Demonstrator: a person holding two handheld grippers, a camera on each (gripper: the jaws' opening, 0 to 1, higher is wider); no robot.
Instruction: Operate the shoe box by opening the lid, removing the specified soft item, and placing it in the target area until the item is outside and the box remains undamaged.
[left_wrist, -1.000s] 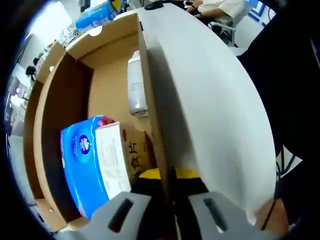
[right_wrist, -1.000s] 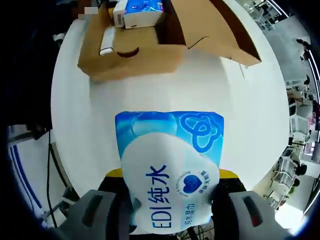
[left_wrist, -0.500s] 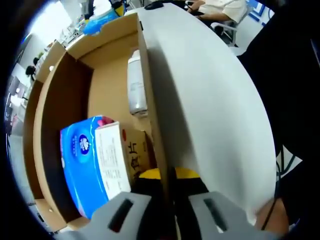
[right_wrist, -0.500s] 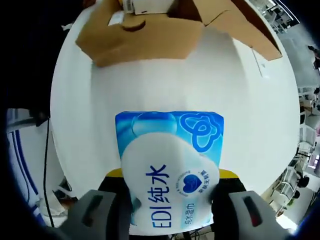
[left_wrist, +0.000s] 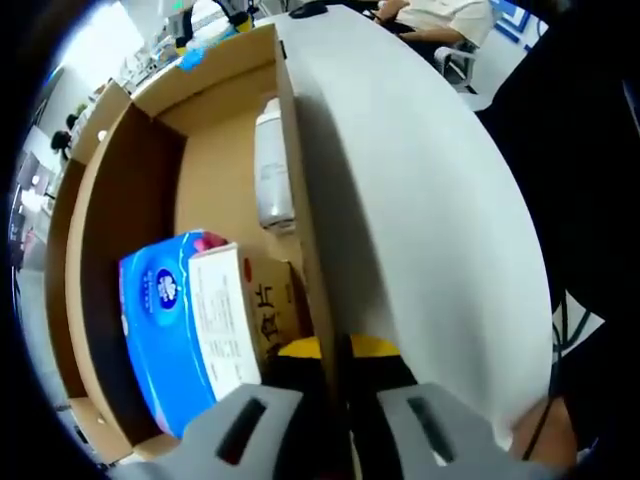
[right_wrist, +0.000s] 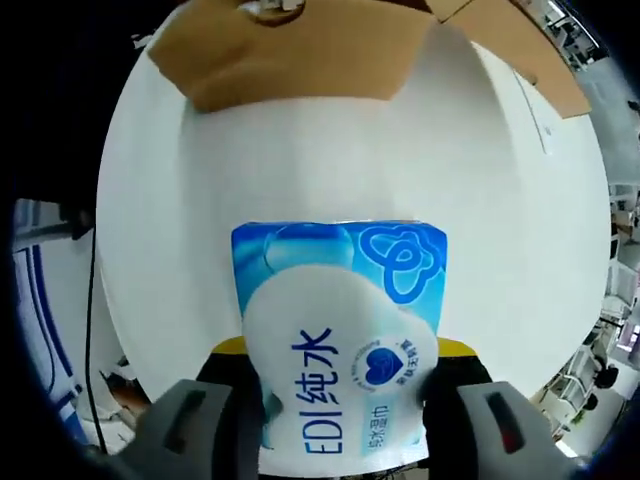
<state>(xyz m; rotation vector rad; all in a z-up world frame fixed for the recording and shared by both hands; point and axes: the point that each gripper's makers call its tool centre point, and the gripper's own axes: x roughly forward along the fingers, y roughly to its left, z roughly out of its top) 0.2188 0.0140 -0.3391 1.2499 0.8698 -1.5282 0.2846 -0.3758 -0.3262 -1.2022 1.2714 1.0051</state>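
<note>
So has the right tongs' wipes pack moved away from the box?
Yes. The wipes pack, held in the right tongs, has drawn back from the cardboard box over the white table.

Blue-white wipes pack, brown box, white table.

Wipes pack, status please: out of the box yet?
Right gripper shut on wipes pack, above white table. Left gripper pinching box wall. Path clear.
</note>
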